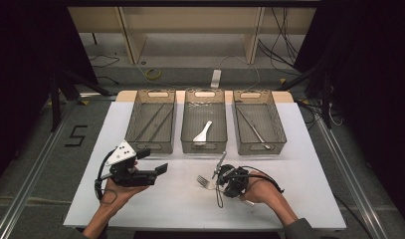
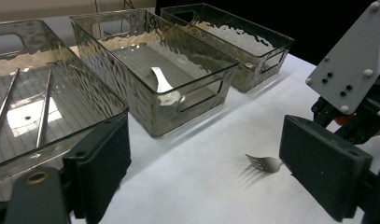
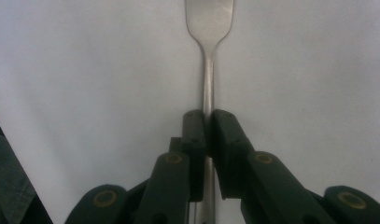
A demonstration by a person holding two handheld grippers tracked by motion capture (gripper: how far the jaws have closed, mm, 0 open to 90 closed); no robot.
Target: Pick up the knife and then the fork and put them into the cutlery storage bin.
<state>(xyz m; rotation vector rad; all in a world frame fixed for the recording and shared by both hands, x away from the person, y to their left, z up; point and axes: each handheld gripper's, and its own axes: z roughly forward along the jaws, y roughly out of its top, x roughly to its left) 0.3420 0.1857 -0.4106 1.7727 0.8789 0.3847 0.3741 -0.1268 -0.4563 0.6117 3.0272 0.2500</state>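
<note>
A metal fork [image 3: 209, 18] lies on the white tabletop [image 1: 175, 204], and my right gripper [image 3: 207, 116] is shut on its handle, pads pressing on both sides. From above, the right gripper [image 1: 219, 183] sits low at the front right with the fork's tines [image 1: 204, 180] sticking out to its left. My left gripper [image 1: 154, 160] is held above the table at the front left. In its own view the left gripper [image 2: 201, 172] is open with nothing between its jaws, and the fork [image 2: 264, 163] lies ahead of it.
Three clear bins stand in a row at the table's back. The left bin [image 1: 150, 147] holds two thin metal sticks [image 2: 44, 109]. A white spoon [image 1: 202, 132] lies in the middle bin [image 1: 204, 148], and a metal utensil [image 1: 254, 130] in the right bin [image 1: 259, 148].
</note>
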